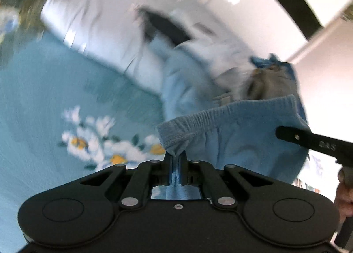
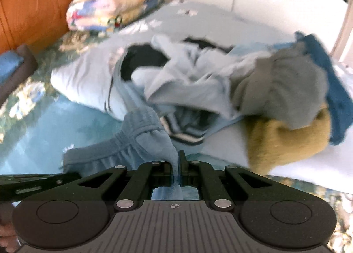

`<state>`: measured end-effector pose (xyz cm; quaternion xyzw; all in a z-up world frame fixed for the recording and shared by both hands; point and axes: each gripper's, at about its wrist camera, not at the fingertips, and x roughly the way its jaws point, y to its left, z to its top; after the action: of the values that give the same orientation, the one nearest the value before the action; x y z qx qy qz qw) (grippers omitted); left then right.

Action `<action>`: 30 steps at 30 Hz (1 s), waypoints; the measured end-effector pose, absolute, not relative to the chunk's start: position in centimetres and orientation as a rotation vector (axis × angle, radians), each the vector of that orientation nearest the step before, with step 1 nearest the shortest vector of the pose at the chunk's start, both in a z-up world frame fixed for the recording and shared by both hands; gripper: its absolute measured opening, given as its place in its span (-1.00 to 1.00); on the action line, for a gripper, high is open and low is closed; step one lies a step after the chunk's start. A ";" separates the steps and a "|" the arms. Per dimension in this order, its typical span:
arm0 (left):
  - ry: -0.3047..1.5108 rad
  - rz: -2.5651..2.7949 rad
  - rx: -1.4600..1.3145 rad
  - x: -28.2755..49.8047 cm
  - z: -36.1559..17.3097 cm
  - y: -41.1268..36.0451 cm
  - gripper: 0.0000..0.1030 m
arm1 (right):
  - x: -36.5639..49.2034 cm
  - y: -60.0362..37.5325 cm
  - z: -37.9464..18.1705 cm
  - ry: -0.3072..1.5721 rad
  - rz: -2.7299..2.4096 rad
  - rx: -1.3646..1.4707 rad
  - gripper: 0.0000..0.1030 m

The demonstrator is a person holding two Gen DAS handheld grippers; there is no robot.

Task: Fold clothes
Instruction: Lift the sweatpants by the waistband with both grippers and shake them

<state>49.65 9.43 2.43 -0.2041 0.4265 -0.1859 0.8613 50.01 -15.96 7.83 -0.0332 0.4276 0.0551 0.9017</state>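
A light-blue pair of sweatpants with a ribbed elastic waistband (image 1: 231,138) hangs between both grippers above the bed. My left gripper (image 1: 175,157) is shut on a pinch of the cloth just under the waistband. In the left wrist view one black finger (image 1: 308,140) of the other gripper reaches onto the same garment from the right. My right gripper (image 2: 177,162) is shut on another fold of the sweatpants (image 2: 136,142), whose gathered waistband bunches up to its left. Both views are blurred.
A heap of clothes lies behind: a pale-blue striped jacket (image 2: 189,72), a grey piece (image 2: 282,89), a mustard one (image 2: 286,142), a dark-blue one (image 2: 331,89). The teal flowered bedspread (image 1: 55,98) spreads below. A folded patterned blanket (image 2: 114,3) rests against the orange headboard (image 2: 28,10).
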 end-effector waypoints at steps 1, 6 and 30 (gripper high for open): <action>0.868 -0.403 -0.405 49.0 4.0 9.1 -0.97 | 49.3 -16.4 9.0 0.863 0.106 -0.064 -0.95; 0.735 -0.434 -0.336 45.8 12.1 7.1 -0.97 | 45.2 -18.6 15.6 0.726 0.088 -0.041 -0.95; 0.103 -0.698 0.111 24.0 43.7 12.8 -0.96 | 18.1 -15.5 42.0 0.113 -0.027 -0.059 -0.95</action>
<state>24.02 12.84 43.67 0.0541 0.0502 -0.3417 0.9369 18.12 -15.50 41.99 -0.0296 0.0566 -0.0137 0.9979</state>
